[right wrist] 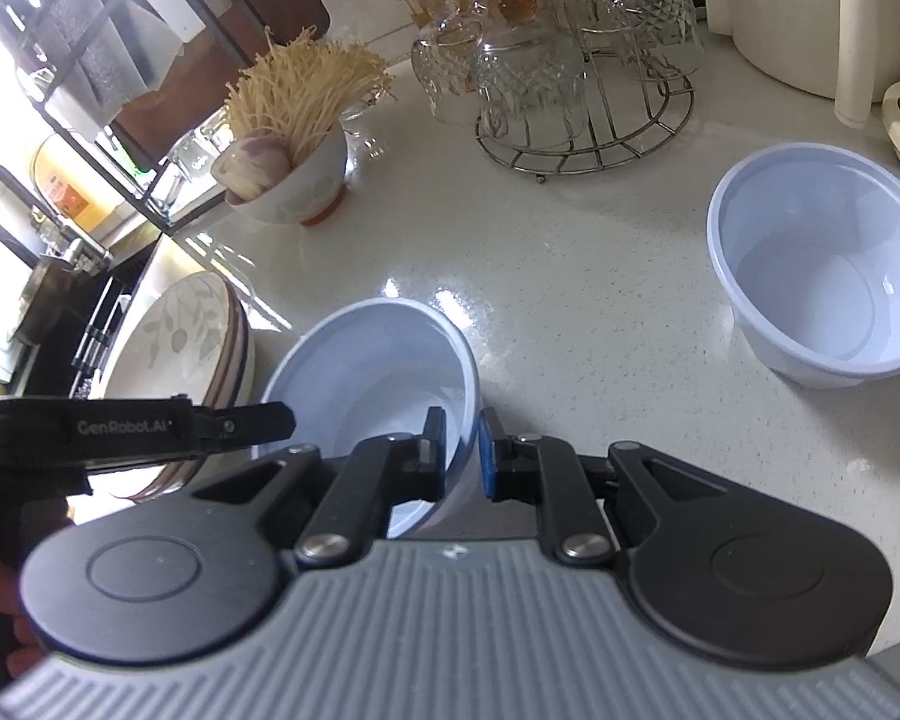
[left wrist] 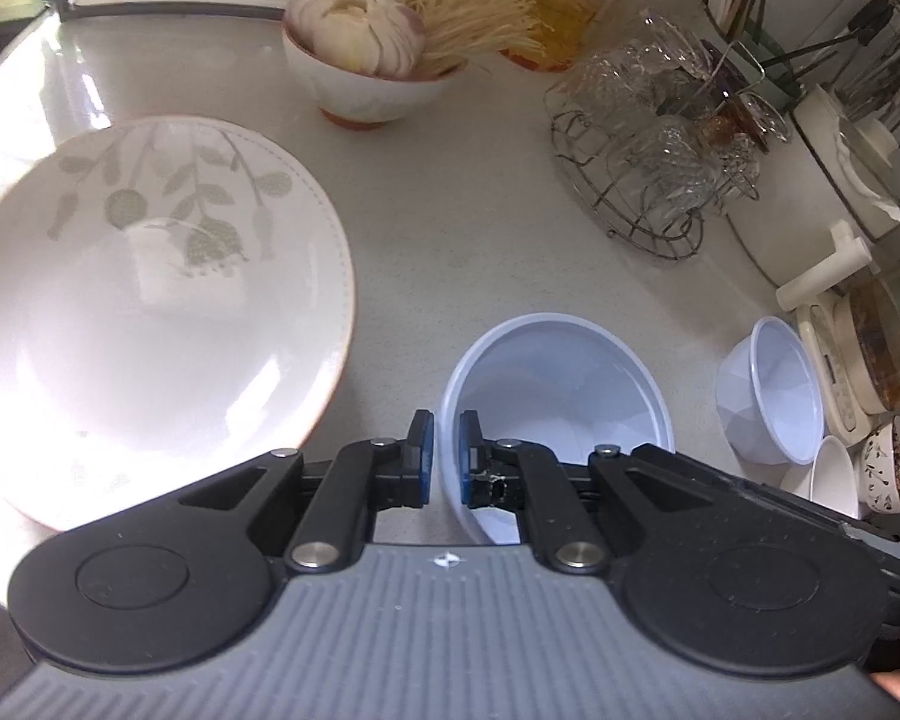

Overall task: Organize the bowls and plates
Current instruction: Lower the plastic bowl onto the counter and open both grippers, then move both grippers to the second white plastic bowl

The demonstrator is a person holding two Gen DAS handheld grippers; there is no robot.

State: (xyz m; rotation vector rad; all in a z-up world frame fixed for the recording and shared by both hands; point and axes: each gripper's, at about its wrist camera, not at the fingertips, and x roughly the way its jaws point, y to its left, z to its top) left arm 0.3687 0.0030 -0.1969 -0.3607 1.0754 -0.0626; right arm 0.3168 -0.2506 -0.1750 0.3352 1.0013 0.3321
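Observation:
A white plastic bowl [left wrist: 558, 372] [right wrist: 378, 360] sits tilted on the pale counter [right wrist: 570, 252], and both grippers hold it. My left gripper [left wrist: 445, 426] is shut on the bowl's near-left rim, one pad inside and one outside. It also shows in the right wrist view, where the left gripper [right wrist: 270, 417] comes in from the left. My right gripper [right wrist: 461, 420] is shut on the opposite rim. A second white plastic bowl [left wrist: 774, 384] [right wrist: 822, 276] stands upright to the right. A stack of leaf-patterned plates [left wrist: 150, 300] [right wrist: 180, 336] lies to the left.
A ceramic bowl [left wrist: 366, 78] [right wrist: 294, 180] with an onion and dry noodles stands at the back. A wire rack of upturned glasses [left wrist: 648, 138] [right wrist: 570, 90] is behind on the right. Two small bowls [left wrist: 834, 474] and white appliances [left wrist: 840, 312] line the right edge.

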